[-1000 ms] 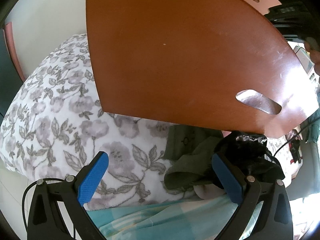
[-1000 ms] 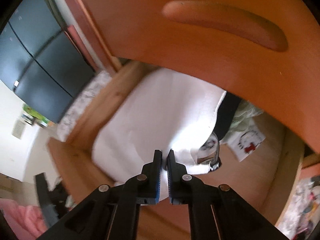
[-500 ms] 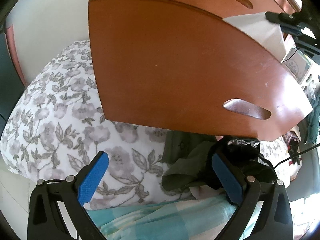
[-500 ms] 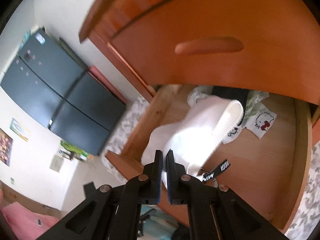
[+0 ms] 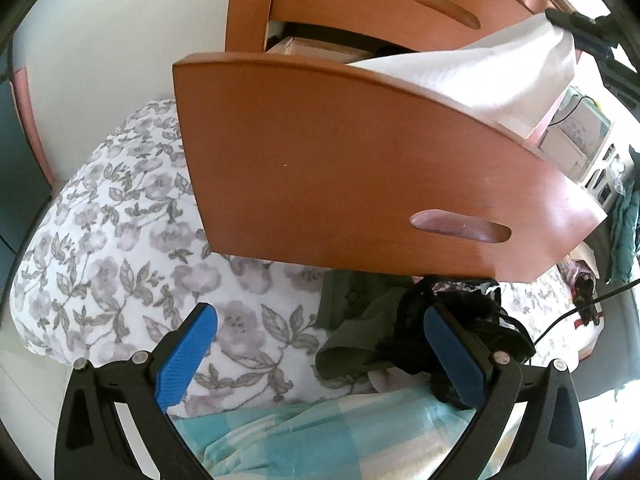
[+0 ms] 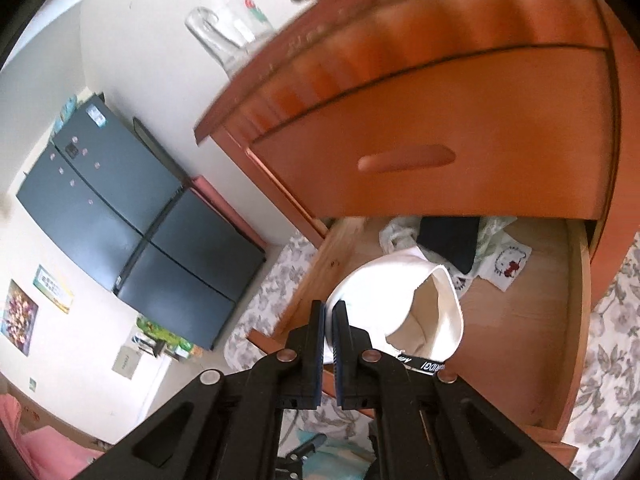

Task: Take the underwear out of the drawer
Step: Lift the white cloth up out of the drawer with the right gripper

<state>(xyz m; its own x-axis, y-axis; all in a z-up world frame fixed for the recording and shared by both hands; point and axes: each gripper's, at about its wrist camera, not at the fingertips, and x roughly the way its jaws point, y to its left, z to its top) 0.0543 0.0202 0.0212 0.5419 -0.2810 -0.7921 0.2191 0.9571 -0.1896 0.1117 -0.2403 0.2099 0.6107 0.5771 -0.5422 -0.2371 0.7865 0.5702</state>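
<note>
**Right hand-held gripper lifts white underwear from the drawer**

Right hand-held gripper (image 6: 328, 320) pinches white underwear (image 6: 404, 300), which hangs just ahead of it above the open drawer (image 6: 516, 320). Best to carry it up and clear of the drawer front — its black waistband dangles low. Beyond it lie more clothes. Left hand-held gripper (image 5: 320, 352) is spread, empty, above a floral bed (image 5: 120, 248) — dark garments (image 5: 400, 336) beside its right finger.

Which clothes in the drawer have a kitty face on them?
The small white cloth with a red-bowed kitty face, lying flat on the wooden drawer floor. The black garment and white underwear are plain.
</note>
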